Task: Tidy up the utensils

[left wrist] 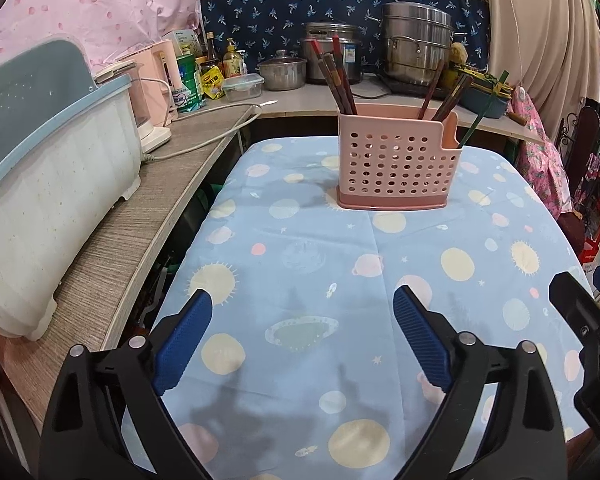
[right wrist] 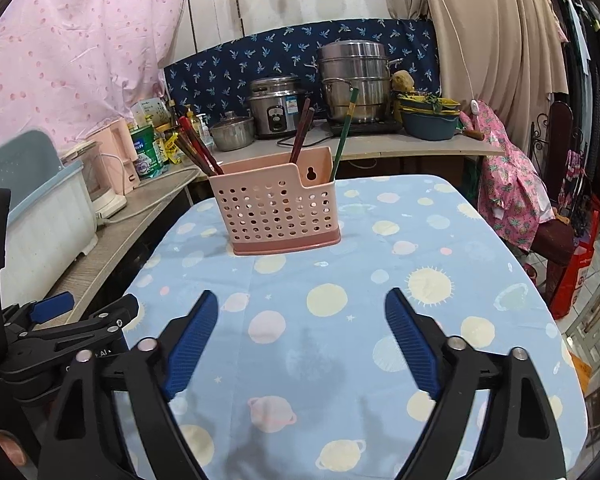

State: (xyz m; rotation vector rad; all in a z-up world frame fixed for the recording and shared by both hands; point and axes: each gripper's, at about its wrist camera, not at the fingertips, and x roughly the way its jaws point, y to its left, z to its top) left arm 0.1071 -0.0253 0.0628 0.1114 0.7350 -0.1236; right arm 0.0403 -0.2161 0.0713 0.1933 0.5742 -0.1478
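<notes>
One pink perforated utensil holder stands upright in the upper middle of both views, on the bench under a blue planet-print cloth. The holder is divided into compartments. Dark brown chopsticks lean out at its left end, at least four, though the exact count is unclear. Two or three more brown chopsticks stand right of centre. One green chopstick sits in the low notch at the right end.

Left gripper: jaws spread wide, nothing between the blue pads, hovering over bare cloth at the lower frame. Right gripper: the same, wide apart and empty, well short of the holder.

Behind, on the counter: one rice cooker, one stacked steel steamer, one small lidded pot. Tin and bottle labels are too small to read.
</notes>
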